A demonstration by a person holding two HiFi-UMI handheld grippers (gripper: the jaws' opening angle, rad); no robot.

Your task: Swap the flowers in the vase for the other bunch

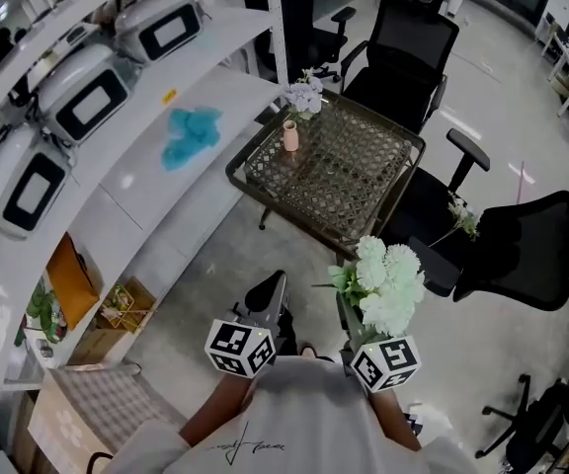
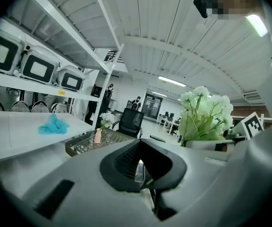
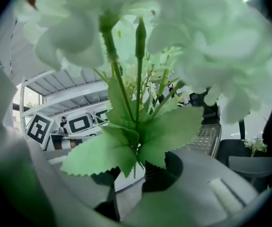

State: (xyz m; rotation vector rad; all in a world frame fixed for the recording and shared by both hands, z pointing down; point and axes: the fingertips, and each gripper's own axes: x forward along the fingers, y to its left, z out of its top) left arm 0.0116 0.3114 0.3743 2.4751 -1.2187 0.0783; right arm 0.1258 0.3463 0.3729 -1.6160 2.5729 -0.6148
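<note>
A small pink vase (image 1: pixel 290 136) with pale lilac flowers (image 1: pixel 304 95) stands at the far left corner of the wicker-top table (image 1: pixel 383 181). From the left gripper view the vase (image 2: pixel 97 135) is far ahead, left of centre. My right gripper (image 1: pixel 352 314) is shut on the stems of a pale green-white bunch (image 1: pixel 388 284), well short of the table. In the right gripper view its leaves and stems (image 3: pixel 136 126) rise from between the jaws and fill the picture. My left gripper (image 1: pixel 275 284) is shut and holds nothing; its pads meet (image 2: pixel 140 170).
A long white shelf (image 1: pixel 196 67) runs along the left with a blue cloth (image 1: pixel 192 134) and white appliances (image 1: pixel 87 97) above. Black office chairs (image 1: pixel 403 47) stand behind and right of the table; a loose white sprig (image 1: pixel 462 215) lies on one.
</note>
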